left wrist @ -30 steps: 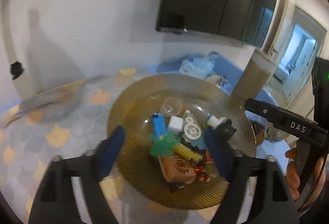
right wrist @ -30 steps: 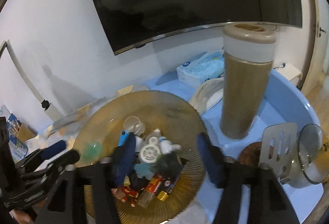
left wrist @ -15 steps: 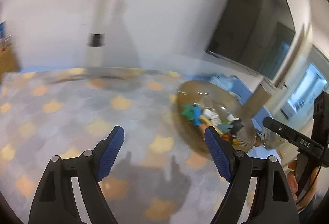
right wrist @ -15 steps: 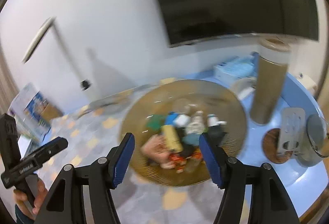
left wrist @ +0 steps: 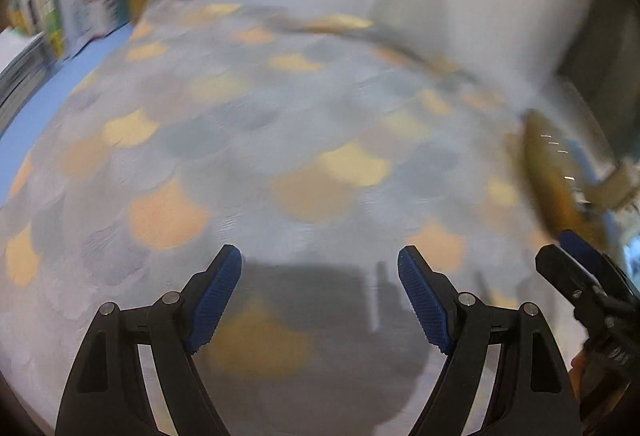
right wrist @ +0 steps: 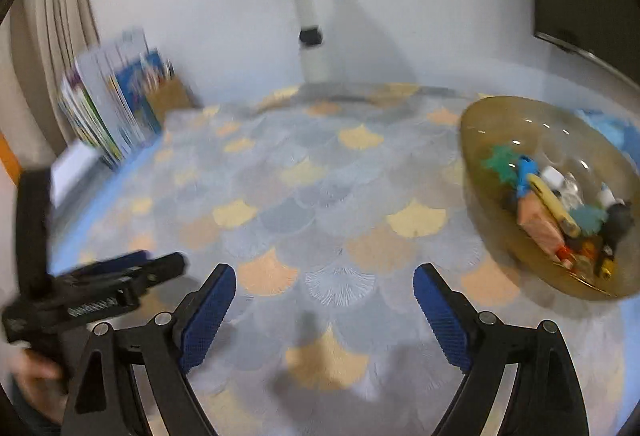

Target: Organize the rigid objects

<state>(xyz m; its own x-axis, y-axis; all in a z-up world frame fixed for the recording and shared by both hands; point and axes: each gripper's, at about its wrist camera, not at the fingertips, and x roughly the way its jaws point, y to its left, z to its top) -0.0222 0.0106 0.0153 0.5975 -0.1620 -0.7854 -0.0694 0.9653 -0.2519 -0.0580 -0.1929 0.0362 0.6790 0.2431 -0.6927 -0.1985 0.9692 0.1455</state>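
Bowl (right wrist: pixel 480 140) now far right (both grippers empty).

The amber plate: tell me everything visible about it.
The amber plate is a large, round, shallow dish of translucent brownish-gold material that looks like glass, with light glinting off it. It rests flat on the scalloped mat, at the right of the right wrist view. A jumble of small items lies piled on it: green, blue, yellow, pink, white and black pieces, too blurred to name. Neither gripper touches it. The left wrist view shows only its smeared edge.
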